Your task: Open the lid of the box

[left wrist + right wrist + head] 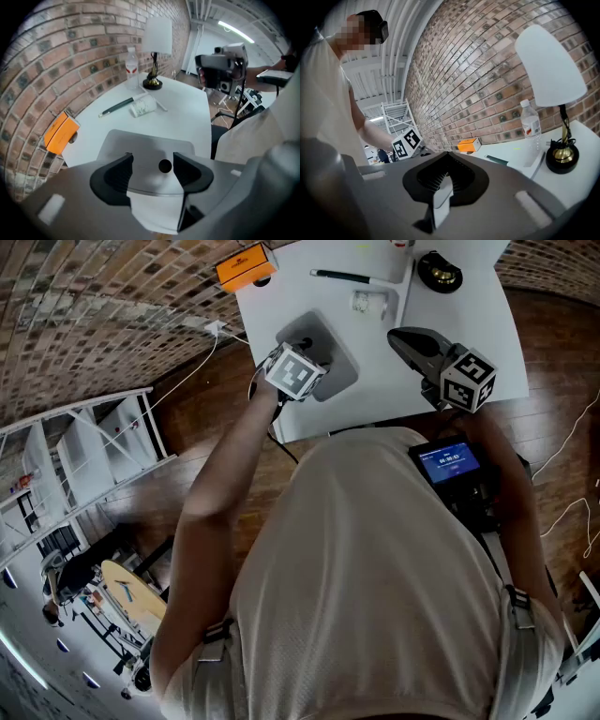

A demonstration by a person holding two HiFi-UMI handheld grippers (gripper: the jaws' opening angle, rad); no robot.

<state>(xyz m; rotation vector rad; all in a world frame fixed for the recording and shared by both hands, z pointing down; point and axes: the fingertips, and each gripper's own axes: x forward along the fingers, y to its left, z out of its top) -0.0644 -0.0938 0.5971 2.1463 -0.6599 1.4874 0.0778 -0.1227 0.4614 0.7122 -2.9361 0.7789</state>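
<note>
Left gripper (152, 168), jaws apart and touching nothing, straddles the small black round knob (164, 165) atop the flat grey rounded plastic box (140, 140) directly ahead; the closed right gripper (401, 337) stands farther off.

We take this for a studio-like workroom or lab rather than a home. Behind the white table (473, 320) rises a bare brick wall (56, 56). Past the table's far end we see exposed ceiling pipes (201, 14) and a strip light (236, 32). In the head view, a white metal shelving rack (89, 451) stands left of the table, and loose cables (572, 512) trail over the wooden floor (225, 418) to its right.
</note>
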